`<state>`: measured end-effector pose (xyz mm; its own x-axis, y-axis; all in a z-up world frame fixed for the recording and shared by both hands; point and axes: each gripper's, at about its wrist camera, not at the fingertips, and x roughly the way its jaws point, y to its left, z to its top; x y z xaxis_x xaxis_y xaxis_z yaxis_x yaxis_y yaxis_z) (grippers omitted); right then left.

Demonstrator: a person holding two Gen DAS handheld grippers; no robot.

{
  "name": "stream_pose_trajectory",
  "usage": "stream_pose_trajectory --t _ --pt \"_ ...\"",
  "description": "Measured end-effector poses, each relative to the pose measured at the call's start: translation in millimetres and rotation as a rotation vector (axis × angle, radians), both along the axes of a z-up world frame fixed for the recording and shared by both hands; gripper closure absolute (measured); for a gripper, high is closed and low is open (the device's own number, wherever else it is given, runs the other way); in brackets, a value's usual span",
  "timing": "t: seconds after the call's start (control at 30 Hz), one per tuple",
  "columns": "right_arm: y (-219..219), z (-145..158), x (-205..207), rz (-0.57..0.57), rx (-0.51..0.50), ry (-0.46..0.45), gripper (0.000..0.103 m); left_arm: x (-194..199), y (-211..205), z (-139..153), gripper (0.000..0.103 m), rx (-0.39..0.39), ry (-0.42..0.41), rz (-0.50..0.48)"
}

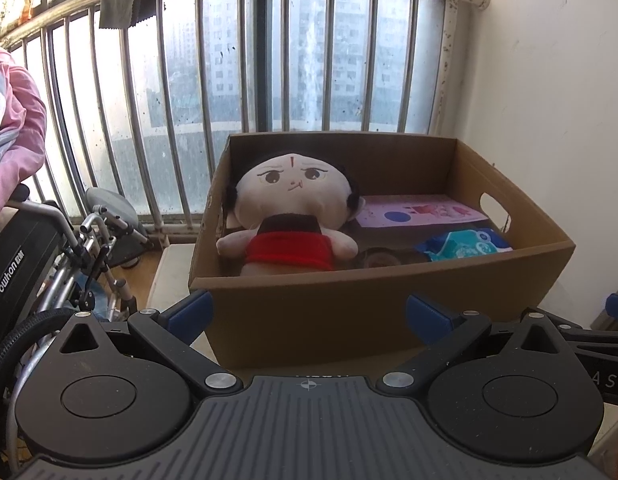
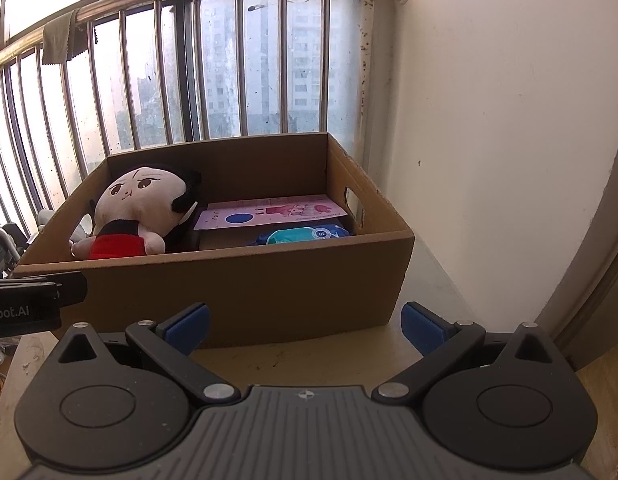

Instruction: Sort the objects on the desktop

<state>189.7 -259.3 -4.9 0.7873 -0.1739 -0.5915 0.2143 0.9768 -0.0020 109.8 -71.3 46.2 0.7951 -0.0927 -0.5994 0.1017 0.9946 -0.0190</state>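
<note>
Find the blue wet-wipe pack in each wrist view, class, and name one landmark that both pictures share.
Left wrist: wet-wipe pack lies low in the cardboard box, right of centre, below the pink sheet.
Right wrist: pack sits near picture centre, behind the box's front wall.
Shared landmark: the plush doll at the box's left.

We cannot see the plush doll's [image 1: 291, 216] legs: the near wall of the cardboard box [image 1: 341, 300] hides them. The blue wipes pack [image 1: 465, 245] shows only its top above that wall, its print too small to read. Beside it, a round brownish thing [image 1: 379, 258] is mostly hidden and we cannot name it. The pink sheet's [image 2: 269, 211] lettering is too small. At the far left, the wheelchair [image 1: 37, 280] runs past the frame edge.
</note>
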Motion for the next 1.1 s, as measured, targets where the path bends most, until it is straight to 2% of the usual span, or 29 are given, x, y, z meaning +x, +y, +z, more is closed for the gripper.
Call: stream_pose_trajectory --t 1.1 --pt "8.7 5.1 -1.6 0.008 -0.012 -0.006 0.0 -0.6 2.3 -0.8 0.0 -0.004 0.01 0.026"
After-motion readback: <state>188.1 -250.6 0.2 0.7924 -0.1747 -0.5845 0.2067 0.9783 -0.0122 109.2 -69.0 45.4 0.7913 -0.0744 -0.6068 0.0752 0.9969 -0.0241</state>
